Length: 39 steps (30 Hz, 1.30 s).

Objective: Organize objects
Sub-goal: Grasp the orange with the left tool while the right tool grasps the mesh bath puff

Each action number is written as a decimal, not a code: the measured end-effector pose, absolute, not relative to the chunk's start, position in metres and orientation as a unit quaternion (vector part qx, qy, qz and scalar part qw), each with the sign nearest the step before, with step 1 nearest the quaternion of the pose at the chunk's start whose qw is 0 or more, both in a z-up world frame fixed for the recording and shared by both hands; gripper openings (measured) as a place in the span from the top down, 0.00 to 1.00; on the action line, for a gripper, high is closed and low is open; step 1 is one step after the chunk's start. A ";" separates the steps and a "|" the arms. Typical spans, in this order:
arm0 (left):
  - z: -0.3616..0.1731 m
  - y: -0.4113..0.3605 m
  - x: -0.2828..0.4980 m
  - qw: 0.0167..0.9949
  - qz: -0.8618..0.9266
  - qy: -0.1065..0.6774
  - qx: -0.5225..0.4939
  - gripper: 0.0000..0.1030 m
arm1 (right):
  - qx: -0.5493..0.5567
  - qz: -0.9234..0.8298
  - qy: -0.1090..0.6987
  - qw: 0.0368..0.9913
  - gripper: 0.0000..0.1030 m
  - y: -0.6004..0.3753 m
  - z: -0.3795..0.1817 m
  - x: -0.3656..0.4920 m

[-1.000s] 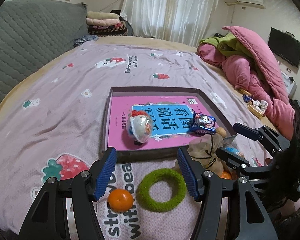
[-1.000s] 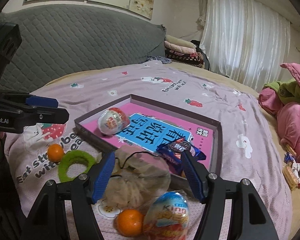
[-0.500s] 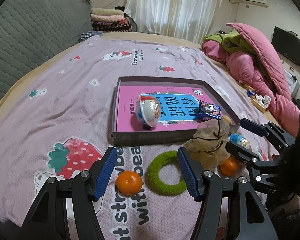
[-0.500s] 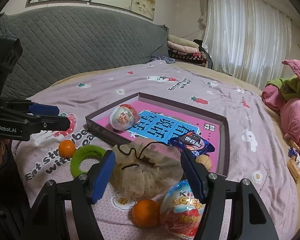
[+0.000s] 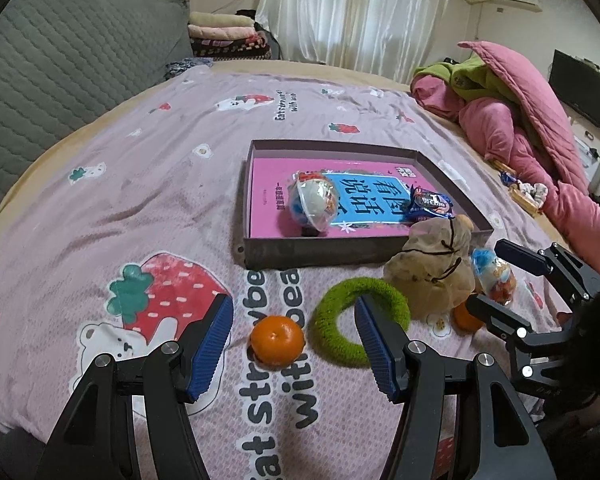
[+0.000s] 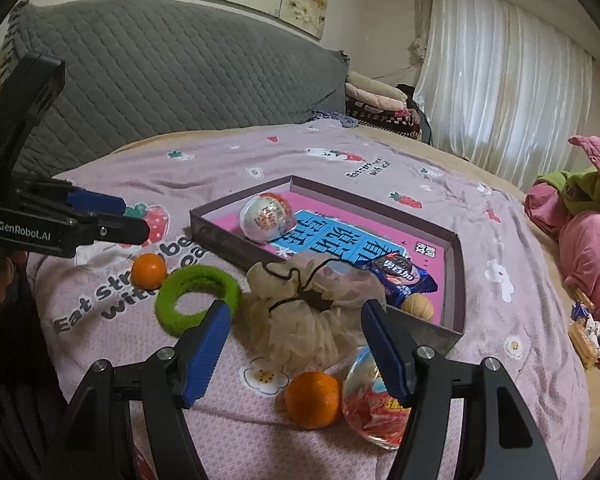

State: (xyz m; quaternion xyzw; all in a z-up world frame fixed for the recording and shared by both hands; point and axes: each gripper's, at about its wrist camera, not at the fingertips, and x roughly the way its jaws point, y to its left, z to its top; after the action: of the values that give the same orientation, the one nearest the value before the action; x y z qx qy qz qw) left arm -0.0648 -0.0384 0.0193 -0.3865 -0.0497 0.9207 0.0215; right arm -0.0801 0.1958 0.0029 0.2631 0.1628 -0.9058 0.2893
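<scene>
Both grippers have drawn back, jaws wide and empty — left gripper [image 5: 294, 346] frames the orange [image 5: 277, 340], lower centre: light, firm, roll-prone — pinch its middle.

In the left wrist view the mesh pouch [image 5: 432, 272] hides most of the second orange [image 5: 466, 318] and part of an egg-shaped toy [image 5: 494, 276]. In the right wrist view a gripper finger [image 6: 388, 354] covers part of that toy [image 6: 370, 404]. The small snacks [image 6: 590, 334] by the pink quilt [image 6: 588, 240] are too small to identify.
</scene>
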 end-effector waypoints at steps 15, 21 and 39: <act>-0.002 -0.035 -0.059 0.023 0.911 -0.036 -0.411 0.37 | 0.263 -0.901 0.203 0.280 0.34 0.184 -0.010 -0.075; -0.012 -0.036 -0.062 0.022 0.906 -0.035 -0.421 0.37 | 0.257 -0.899 0.237 0.263 0.34 0.177 -0.018 -0.073; -0.040 -0.043 -0.077 0.007 0.899 -0.030 -0.438 0.37 | 0.220 -0.885 0.352 0.211 0.34 0.147 -0.048 -0.074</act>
State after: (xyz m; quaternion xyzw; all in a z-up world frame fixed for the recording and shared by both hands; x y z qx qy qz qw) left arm -0.0775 -0.0426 -0.0405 -0.4378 -0.0301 0.8985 0.0075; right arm -0.0740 0.1471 -0.0484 0.2199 0.3522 -0.8849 0.2113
